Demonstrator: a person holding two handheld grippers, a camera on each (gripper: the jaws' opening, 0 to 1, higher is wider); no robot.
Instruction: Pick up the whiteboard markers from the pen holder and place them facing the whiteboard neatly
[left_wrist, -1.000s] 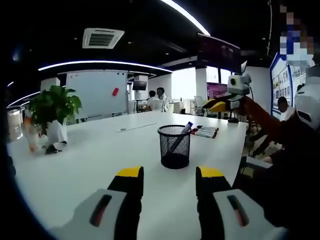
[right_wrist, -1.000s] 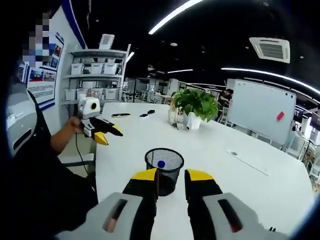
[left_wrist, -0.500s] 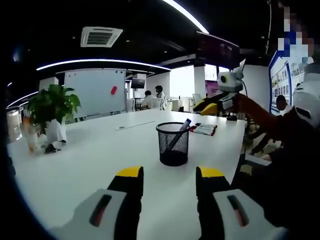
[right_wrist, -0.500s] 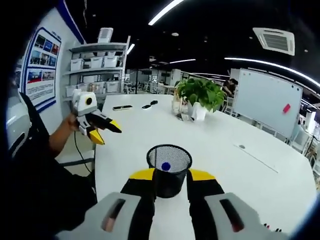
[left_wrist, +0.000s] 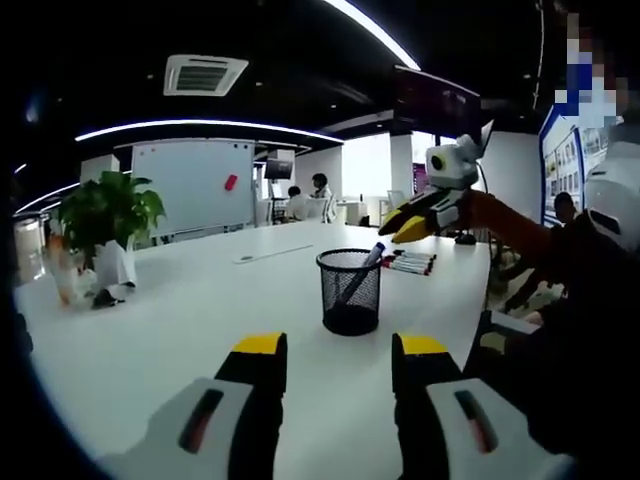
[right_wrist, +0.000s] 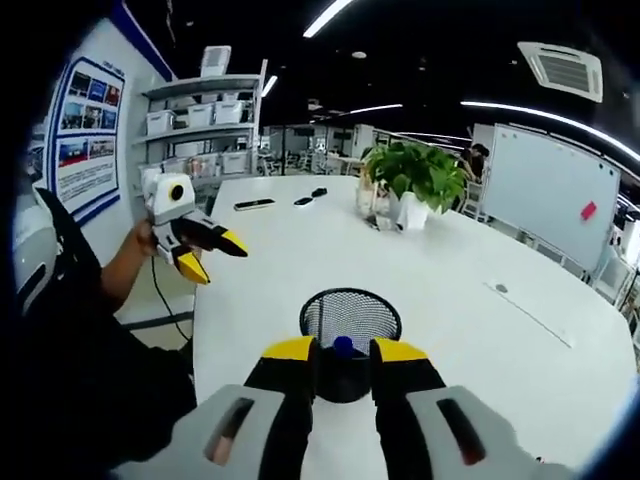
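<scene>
A black mesh pen holder (left_wrist: 349, 290) stands on the white table (left_wrist: 180, 320) with one blue-capped marker (left_wrist: 372, 254) leaning out of it. Several markers (left_wrist: 408, 263) lie side by side on the table beyond it. In the left gripper view, my left gripper (left_wrist: 340, 348) is open, short of the holder. My right gripper (left_wrist: 398, 222) hangs open just above the marker's cap. In the right gripper view, the blue cap (right_wrist: 343, 346) shows between the tips of my right gripper (right_wrist: 344, 352), above the holder (right_wrist: 351, 318). My left gripper (right_wrist: 222, 265) is open at the left.
A whiteboard (left_wrist: 193, 185) stands past the table's far side, also seen as the whiteboard (right_wrist: 552, 195). A potted plant (left_wrist: 105, 215) stands on the table at the left, the same plant (right_wrist: 415, 175). Small dark items (right_wrist: 255, 204) lie on the table near shelves (right_wrist: 205, 125).
My right gripper has moved toward the holder and come down over the marker, so the holder and blue cap sit closer between its tips. The left gripper has barely moved.
</scene>
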